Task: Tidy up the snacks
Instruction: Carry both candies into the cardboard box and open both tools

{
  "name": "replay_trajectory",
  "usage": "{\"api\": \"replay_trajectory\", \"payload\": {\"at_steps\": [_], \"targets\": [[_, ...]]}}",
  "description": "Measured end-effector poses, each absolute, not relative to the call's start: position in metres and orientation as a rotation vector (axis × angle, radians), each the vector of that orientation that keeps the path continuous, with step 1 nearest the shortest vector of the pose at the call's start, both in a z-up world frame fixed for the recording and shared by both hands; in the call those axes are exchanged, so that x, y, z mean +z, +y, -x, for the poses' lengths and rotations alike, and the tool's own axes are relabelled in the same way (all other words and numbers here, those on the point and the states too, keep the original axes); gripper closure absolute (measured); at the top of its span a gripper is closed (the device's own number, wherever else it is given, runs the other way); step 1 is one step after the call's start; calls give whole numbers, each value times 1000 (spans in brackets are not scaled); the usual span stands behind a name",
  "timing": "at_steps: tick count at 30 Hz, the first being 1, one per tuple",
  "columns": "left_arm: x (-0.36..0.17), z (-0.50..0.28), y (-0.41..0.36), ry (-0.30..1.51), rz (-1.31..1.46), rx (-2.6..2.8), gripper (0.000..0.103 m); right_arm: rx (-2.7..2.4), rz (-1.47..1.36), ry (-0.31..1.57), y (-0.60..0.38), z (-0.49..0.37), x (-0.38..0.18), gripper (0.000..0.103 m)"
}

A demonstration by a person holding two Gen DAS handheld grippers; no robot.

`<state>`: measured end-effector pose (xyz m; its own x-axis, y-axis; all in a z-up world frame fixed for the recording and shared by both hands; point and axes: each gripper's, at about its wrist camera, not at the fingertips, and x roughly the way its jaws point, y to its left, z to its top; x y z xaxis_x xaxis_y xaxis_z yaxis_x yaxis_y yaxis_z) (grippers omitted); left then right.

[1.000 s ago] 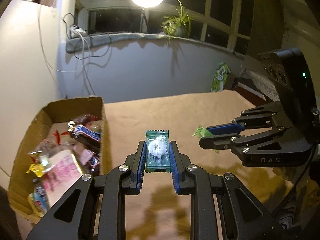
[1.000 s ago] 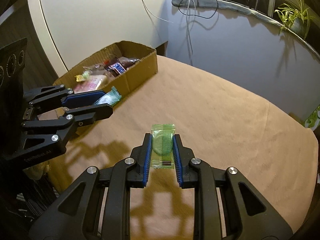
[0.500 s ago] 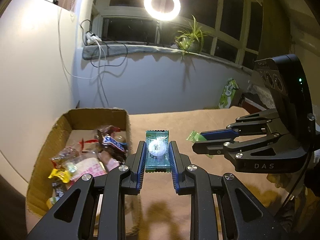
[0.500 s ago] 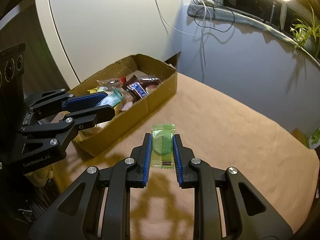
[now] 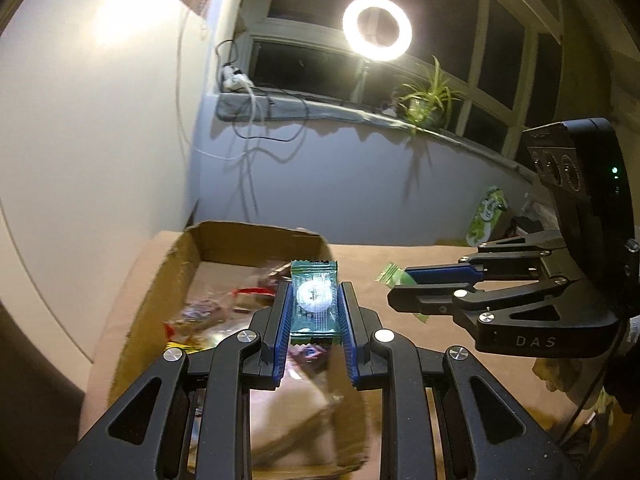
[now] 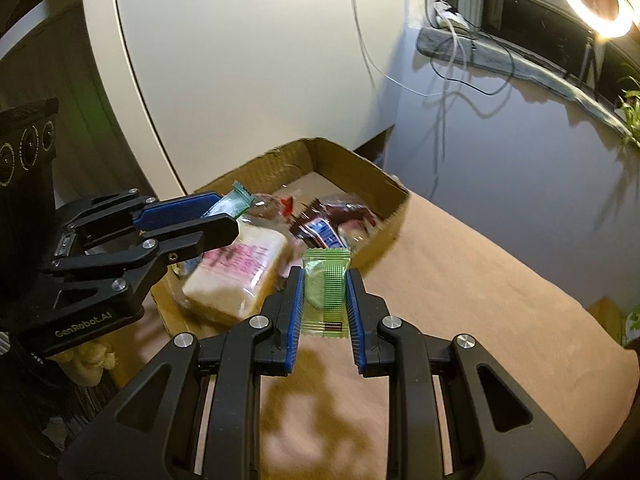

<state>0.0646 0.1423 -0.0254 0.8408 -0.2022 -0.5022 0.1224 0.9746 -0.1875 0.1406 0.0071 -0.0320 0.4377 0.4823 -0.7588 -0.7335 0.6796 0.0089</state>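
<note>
My left gripper [image 5: 314, 308] is shut on a teal wrapped candy [image 5: 313, 300] and hangs over the open cardboard box [image 5: 172, 276]; it also shows in the right wrist view [image 6: 224, 220] above the box. My right gripper [image 6: 325, 296] is shut on a light green wrapped snack [image 6: 326, 292], just outside the box's near right wall [image 6: 384, 240]; in the left wrist view it [image 5: 394, 286] is to the right with the green snack [image 5: 394, 278] sticking out. The box holds several snacks, among them a pale pink-printed cake pack [image 6: 240, 276].
The box stands at the left end of a tan tabletop [image 6: 480, 300], next to a white curved wall [image 6: 240, 60]. A windowsill with cables [image 5: 256, 104], a plant [image 5: 428, 100] and a ring light [image 5: 376, 28] lies behind. A green bag [image 5: 486, 216] sits far right.
Both grippers have moved left toward the box with their snacks. My left gripper is now over the box; my right gripper has come up to its right wall.
</note>
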Motion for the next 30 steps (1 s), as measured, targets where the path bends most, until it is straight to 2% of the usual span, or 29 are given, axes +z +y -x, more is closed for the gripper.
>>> {"api": "replay_trajectory", "payload": {"at_steps": [30], "targets": [[-33,-73,178,574,190,-76,81,847,361,871,64,-168,-56,81]]}}
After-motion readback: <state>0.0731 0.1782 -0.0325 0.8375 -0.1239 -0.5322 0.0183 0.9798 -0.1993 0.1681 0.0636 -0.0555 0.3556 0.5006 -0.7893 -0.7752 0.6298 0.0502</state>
